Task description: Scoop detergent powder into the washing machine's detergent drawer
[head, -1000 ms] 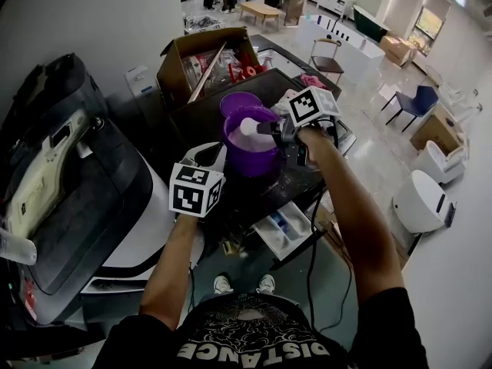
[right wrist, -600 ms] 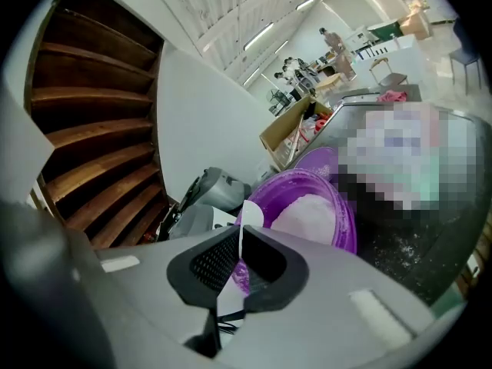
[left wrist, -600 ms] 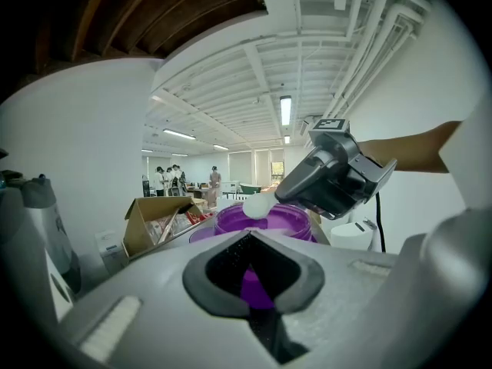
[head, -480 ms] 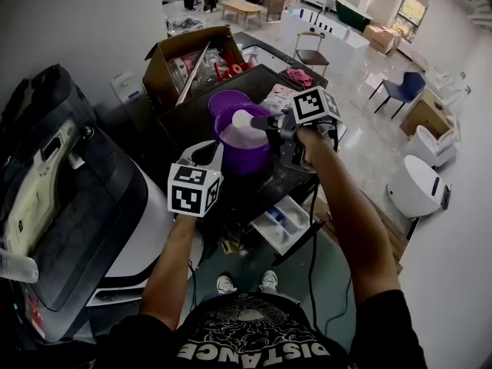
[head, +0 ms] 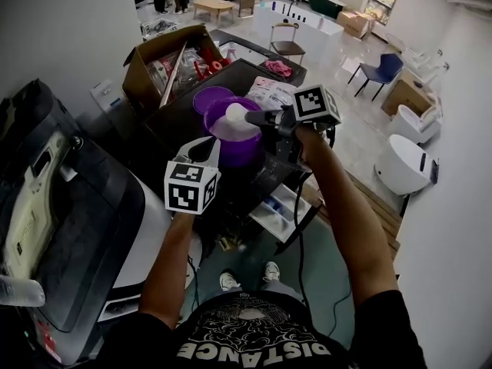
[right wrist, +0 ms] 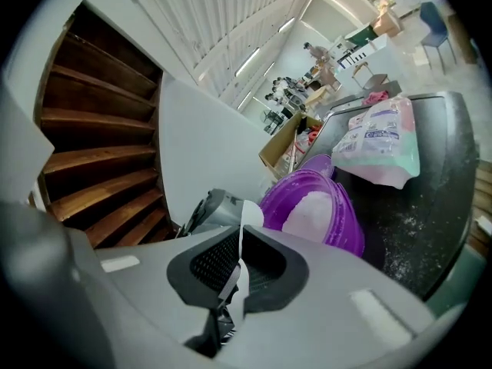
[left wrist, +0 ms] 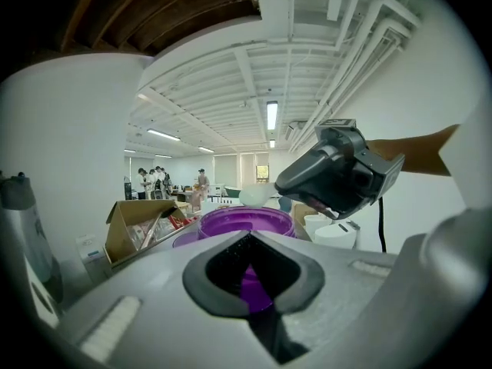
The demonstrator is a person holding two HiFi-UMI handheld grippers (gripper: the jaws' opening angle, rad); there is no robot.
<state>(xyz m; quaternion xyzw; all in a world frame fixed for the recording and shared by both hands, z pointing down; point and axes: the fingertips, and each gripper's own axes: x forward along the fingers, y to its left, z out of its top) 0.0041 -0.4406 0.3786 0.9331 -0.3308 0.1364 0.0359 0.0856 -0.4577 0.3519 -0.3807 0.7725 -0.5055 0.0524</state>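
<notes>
A purple tub (head: 244, 154) of white detergent powder (right wrist: 311, 214) stands on the dark top of the washing machine (head: 181, 110). My left gripper (head: 206, 151) is shut on the tub's near rim (left wrist: 247, 283). My right gripper (head: 261, 118) is shut on the handle of a white scoop (head: 234, 114), which hangs heaped with powder just above the tub. The scoop's handle (right wrist: 233, 275) runs up between the right jaws. The detergent drawer (head: 277, 210) stands pulled out below the tub, at the machine's front.
A detergent bag (head: 269, 94) lies right of the tub, and a purple lid (head: 209, 98) behind it. An open cardboard box (head: 165, 64) of clutter sits behind. A large dark appliance (head: 61, 206) fills the left. Chairs, tables and people are far off.
The scoop stays over the tub, held a little higher above the powder. Both grippers keep their grip. The head view has shifted, so everything sits slightly up and left.
</notes>
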